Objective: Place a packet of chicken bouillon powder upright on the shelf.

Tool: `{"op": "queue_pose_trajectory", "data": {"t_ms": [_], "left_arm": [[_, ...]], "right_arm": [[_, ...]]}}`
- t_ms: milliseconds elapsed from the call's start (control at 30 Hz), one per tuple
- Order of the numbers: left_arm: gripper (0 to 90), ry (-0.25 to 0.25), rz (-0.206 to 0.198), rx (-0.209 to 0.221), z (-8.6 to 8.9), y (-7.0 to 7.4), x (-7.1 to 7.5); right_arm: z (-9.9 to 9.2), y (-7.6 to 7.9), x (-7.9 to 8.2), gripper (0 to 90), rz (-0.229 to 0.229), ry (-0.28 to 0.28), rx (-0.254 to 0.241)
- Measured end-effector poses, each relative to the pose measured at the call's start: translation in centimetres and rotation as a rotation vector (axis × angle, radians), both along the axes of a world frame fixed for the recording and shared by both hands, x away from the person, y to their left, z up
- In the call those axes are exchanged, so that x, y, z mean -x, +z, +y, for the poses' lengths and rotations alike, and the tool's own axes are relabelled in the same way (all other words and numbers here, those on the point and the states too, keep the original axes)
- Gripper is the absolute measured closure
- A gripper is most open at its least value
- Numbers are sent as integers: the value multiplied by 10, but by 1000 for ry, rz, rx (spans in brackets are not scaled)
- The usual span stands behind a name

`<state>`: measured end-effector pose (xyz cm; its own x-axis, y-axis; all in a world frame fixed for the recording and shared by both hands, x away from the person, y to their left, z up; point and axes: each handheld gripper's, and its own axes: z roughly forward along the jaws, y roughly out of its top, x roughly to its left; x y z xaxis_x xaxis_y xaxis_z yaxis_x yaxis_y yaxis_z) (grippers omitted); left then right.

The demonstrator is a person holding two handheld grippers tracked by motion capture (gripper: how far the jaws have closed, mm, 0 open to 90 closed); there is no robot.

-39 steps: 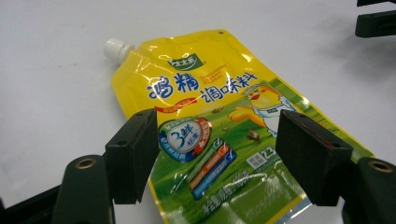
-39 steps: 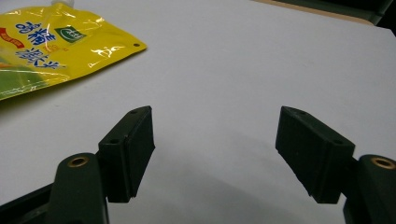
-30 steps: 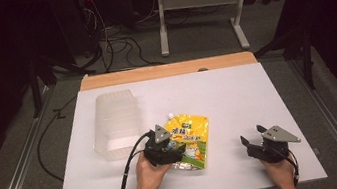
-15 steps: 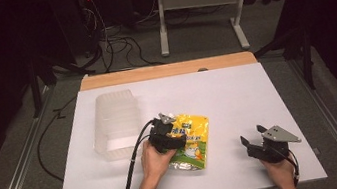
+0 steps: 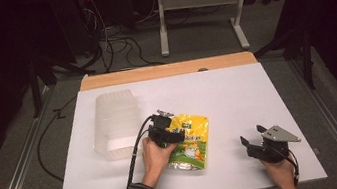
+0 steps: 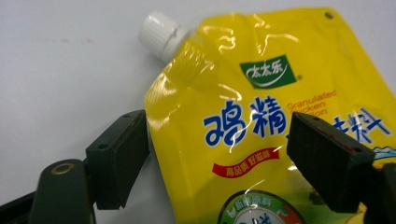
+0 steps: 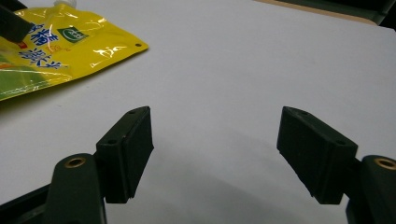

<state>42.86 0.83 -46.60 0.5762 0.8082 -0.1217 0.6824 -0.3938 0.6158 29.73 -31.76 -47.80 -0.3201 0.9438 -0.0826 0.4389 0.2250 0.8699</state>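
Observation:
A yellow spouted pouch (image 5: pixel 191 141) with a white cap (image 6: pixel 159 30) lies flat on the white table (image 5: pixel 237 94). My left gripper (image 5: pixel 171 129) hovers over its upper left part. Its jaws have just been opening and stand open (image 6: pixel 219 123): one is at the pouch's (image 6: pixel 261 93) left edge, the other over its printed face, neither pressing. My right gripper (image 5: pixel 252 135) rests at the table's near right, open (image 7: pixel 215 116), with bare table between its jaws. The pouch (image 7: pixel 56 42) lies far left in the right gripper view.
A clear plastic container (image 5: pixel 115 122) stands just left of the pouch and the left hand. A wooden strip (image 5: pixel 168 69) runs along the table's far edge. Cables and a desk frame are on the floor beyond.
My left hand has slid forward and a little right, bringing its gripper over the pouch's upper left part. The pouch and the right gripper have stayed where they were.

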Motion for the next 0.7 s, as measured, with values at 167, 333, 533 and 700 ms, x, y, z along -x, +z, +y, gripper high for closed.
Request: {"op": "queue_pose_trajectory", "data": {"t_ms": [167, 333, 533, 700], "left_arm": [[191, -17, -21, -55, -7, -4, 2], [199, -45, -23, -60, -6, -4, 2], [289, -37, -12, -75, -4, 0, 2], [484, -65, -24, -73, -9, 2, 8]], "right_arm": [[0, 0, 0, 271, 0, 0, 0], [1, 0, -1, 269, 15, 1, 1], [1, 0, -1, 270, 13, 1, 0], [1, 0, -1, 270, 13, 1, 1]]}}
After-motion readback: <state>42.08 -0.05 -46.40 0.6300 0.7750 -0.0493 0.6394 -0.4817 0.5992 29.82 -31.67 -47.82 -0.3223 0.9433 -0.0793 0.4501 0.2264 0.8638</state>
